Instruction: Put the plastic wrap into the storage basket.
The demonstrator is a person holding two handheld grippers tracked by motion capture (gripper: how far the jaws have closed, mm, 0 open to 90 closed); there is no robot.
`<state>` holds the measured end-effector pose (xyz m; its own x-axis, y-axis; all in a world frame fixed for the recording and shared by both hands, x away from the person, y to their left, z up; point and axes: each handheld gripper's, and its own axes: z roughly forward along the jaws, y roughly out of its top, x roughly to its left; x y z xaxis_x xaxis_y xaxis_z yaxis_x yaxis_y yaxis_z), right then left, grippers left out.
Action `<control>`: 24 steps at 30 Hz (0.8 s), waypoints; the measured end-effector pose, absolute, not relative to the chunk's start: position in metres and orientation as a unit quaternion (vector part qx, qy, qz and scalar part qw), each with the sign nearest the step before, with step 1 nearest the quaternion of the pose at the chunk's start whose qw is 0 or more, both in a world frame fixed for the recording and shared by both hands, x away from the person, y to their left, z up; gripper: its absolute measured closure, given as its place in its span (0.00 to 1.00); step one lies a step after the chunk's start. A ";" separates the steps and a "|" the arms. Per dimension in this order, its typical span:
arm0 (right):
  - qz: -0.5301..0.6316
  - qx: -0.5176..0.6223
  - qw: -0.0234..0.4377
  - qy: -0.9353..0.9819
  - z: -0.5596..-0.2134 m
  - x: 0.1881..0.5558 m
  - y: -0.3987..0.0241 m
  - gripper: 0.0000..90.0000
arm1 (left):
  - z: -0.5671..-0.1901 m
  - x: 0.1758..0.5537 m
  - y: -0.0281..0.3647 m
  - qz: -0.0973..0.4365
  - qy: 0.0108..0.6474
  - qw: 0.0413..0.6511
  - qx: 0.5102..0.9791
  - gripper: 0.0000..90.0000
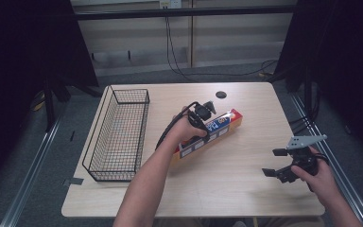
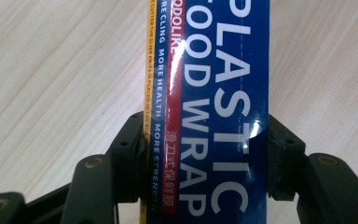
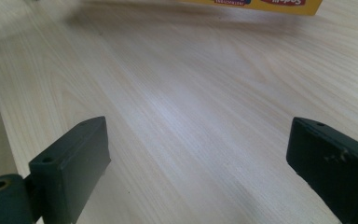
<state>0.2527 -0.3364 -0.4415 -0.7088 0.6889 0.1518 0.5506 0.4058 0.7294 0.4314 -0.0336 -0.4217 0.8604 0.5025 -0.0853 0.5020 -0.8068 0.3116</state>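
A long box of plastic food wrap (image 1: 226, 123), blue with a red stripe and a yellow side, lies slantwise across the middle of the wooden table (image 1: 227, 184). My left gripper (image 1: 202, 128) comes down on it from above and is shut on it. In the left gripper view the box (image 2: 214, 70) runs straight up between the jaws, and both black pads (image 2: 130, 149) press on its long sides. My right gripper (image 1: 273, 162) rests near the table's right front corner, open, with bare tabletop between its jaws (image 3: 198, 158). The box's yellow edge (image 3: 261, 4) shows far ahead of it.
A black wire basket (image 1: 96, 130) stands along the table's left side, with nothing in it. A small black round disc (image 1: 221, 94) sits near the far edge. Bare wood lies between the box and the right gripper.
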 end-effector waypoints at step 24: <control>0.404 0.372 0.087 0.831 -0.440 0.253 -0.337 0.06 | -0.387 0.433 0.000 0.006 0.328 0.177 0.928 0.48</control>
